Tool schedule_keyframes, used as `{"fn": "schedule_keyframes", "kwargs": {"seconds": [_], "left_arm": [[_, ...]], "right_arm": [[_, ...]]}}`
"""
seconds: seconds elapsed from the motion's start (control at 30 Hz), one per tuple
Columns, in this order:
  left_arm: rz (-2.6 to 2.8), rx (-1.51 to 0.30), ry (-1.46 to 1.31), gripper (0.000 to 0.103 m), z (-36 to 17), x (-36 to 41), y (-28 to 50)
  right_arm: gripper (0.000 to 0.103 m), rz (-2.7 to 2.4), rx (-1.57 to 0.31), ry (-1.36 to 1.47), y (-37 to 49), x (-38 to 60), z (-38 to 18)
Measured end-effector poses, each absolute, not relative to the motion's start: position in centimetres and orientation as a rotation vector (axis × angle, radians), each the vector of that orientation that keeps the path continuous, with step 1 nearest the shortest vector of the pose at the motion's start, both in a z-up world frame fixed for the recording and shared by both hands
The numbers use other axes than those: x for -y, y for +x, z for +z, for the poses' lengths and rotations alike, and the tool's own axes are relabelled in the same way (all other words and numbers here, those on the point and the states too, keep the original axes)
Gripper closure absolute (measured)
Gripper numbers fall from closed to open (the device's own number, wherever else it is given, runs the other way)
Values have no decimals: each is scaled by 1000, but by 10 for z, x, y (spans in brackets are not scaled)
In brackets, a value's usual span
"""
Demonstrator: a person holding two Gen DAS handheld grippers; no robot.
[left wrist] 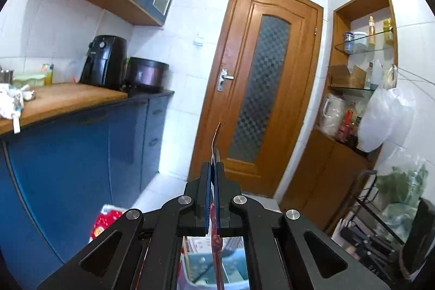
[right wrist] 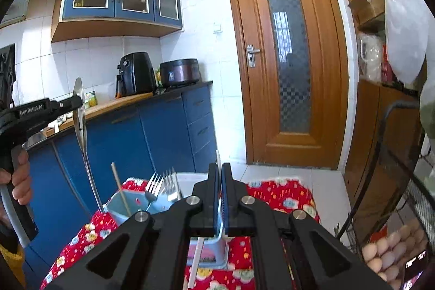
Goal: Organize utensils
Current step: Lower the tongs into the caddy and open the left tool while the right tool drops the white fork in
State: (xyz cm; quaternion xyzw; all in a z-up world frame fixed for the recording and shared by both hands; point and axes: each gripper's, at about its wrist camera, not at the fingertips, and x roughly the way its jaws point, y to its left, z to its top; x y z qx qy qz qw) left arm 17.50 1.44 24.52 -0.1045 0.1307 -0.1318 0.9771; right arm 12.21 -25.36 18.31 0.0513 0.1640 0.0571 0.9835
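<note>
Above the red flowered cloth [right wrist: 280, 192], the left gripper [right wrist: 77, 101] has its fingers clamped on a metal spatula [right wrist: 81, 127], and the right gripper [right wrist: 219, 181] clamps a white chopstick [right wrist: 196, 262], near the blue holder [right wrist: 130, 205] with forks [right wrist: 163, 182].

A wooden door [left wrist: 261, 89] is seen beyond blue cabinets [left wrist: 81, 154]; an air fryer [left wrist: 104, 61] is set on the bench [left wrist: 68, 97].
</note>
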Motion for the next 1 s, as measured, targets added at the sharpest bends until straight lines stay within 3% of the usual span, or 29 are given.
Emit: {"fn": "schedule_keyframes", "kwargs": {"seconds": [0.4, 1.0], "left_arm": [[-212, -283, -195, 101, 220, -11, 209], [-224, -361, -179, 101, 169, 4, 225]], "right_arm": [[99, 71, -277, 105, 163, 251, 190], [99, 53, -299, 41, 191, 233, 150]]}}
